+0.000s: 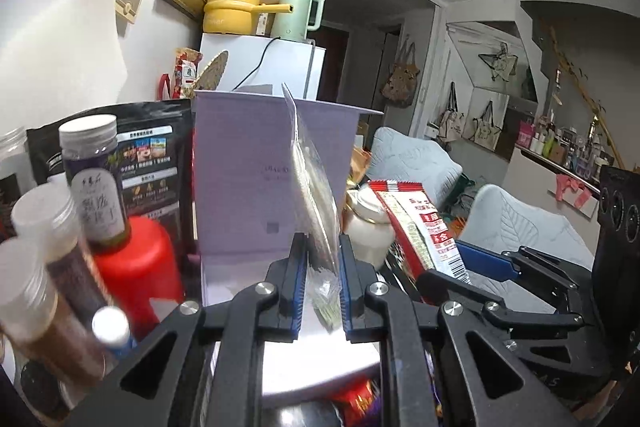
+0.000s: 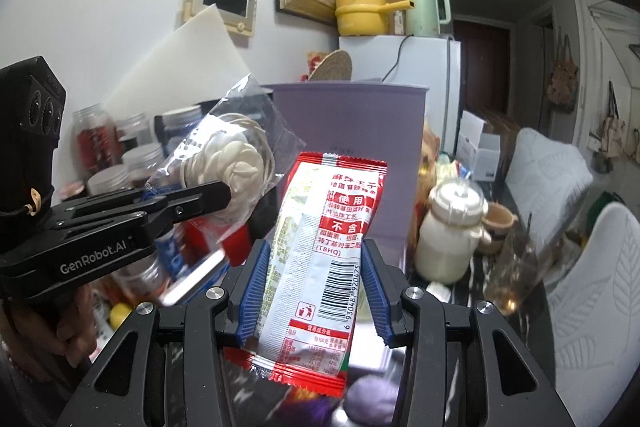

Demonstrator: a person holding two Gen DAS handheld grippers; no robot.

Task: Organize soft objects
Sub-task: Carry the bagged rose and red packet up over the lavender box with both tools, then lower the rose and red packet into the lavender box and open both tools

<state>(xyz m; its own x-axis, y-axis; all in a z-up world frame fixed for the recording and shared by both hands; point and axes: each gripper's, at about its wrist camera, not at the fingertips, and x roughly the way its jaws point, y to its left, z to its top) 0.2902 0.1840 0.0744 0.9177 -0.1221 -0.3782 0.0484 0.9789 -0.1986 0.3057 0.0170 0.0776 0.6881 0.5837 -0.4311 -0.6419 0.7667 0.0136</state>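
Lots here is tough to read. The jars (image 1: 44,251) left of the lavender box (image 1: 256,163) are smeared with blur in the left wrist view, and their labels are only half legible. The bottom of that view is just black gripper frame, so whatever sits under it is cut off apart from a scrap of red wrapping. In the right wrist view the low corner shows a purple blob (image 2: 370,405) I can't identify, and the glass cup (image 2: 514,267) right of the box is streaky.

The left gripper (image 1: 323,281) is pressed together on a clear plastic packet (image 1: 310,187) — it's edge-on from its own camera, standing up in front of the box, so the contents barely show. From the right wrist view you can see the same packet (image 2: 230,163) holds pale round discs, up in the air left of the box and tilted. A hand (image 2: 72,323) grips the left gripper's handle at the frame edge, mostly hidden.

The right gripper (image 2: 316,283) is pinching a red and white snack pouch (image 2: 320,247) by its sides — upright, barcode facing the camera, right in front of the box. Its lower end sags below the fingers. Both grippers angle slightly downward, side by side.
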